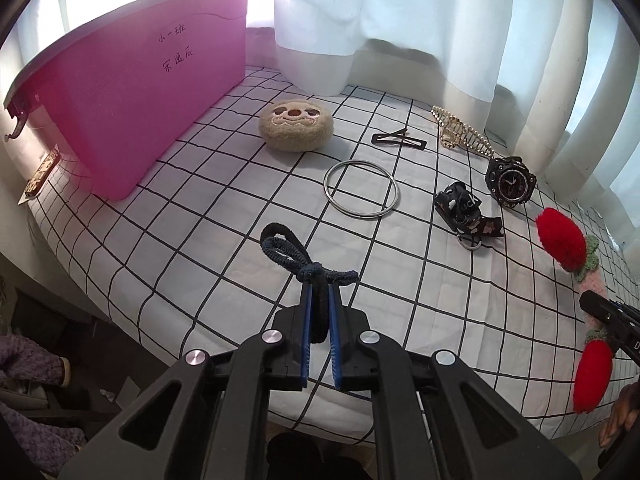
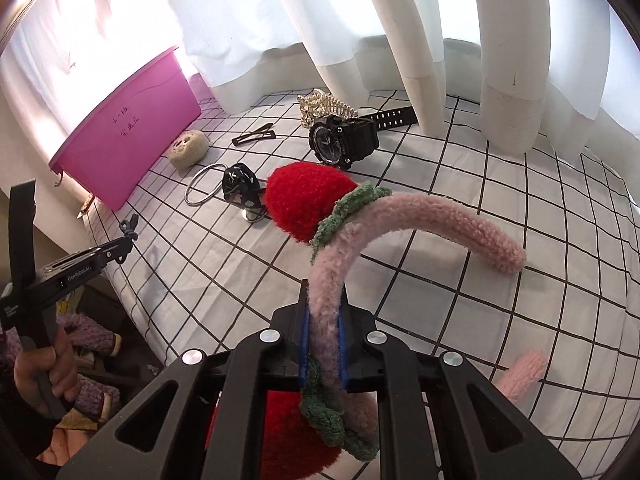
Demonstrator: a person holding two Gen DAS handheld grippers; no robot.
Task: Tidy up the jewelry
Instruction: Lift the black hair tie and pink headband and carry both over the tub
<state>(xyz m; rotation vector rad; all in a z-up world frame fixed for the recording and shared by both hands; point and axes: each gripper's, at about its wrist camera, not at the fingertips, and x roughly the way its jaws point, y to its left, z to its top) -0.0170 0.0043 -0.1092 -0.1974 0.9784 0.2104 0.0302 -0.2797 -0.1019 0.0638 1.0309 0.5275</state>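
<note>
My left gripper (image 1: 319,280) is clamped on a dark navy elastic hair tie (image 1: 294,254), its knot pinched between the blue pads while the loops stick out ahead of the fingertips, clear of the white bedsheet with a black grid (image 1: 208,216). My right gripper (image 2: 322,312) is closed on the fuzzy pink headband with red knitted strawberries (image 2: 420,216). It grips the band partway along; one strawberry and the curved far end arch out in front, and the other strawberry hangs behind the jaws.

What matters for the coming move is where the large pink plastic storage bin (image 1: 132,120) sits. It stands along the far left edge of the bed, against the pale curtain (image 1: 400,20), with its open mouth facing up. From my left gripper it lies ahead and to the left, with no item in between. From my right gripper it lies further off, across the silver metal bangle (image 2: 204,184) and the round beige plush pad (image 2: 188,148). So I judge my left hand the nearer one and the likelier to drop first. The headband's long arc points away to the right, so I would have to swing it round and lift it over the bin's rim.

A chunky black wristwatch (image 2: 344,140) and a gold pearl hair claw (image 2: 324,106) lie near the far edge, not yet collected.
</note>
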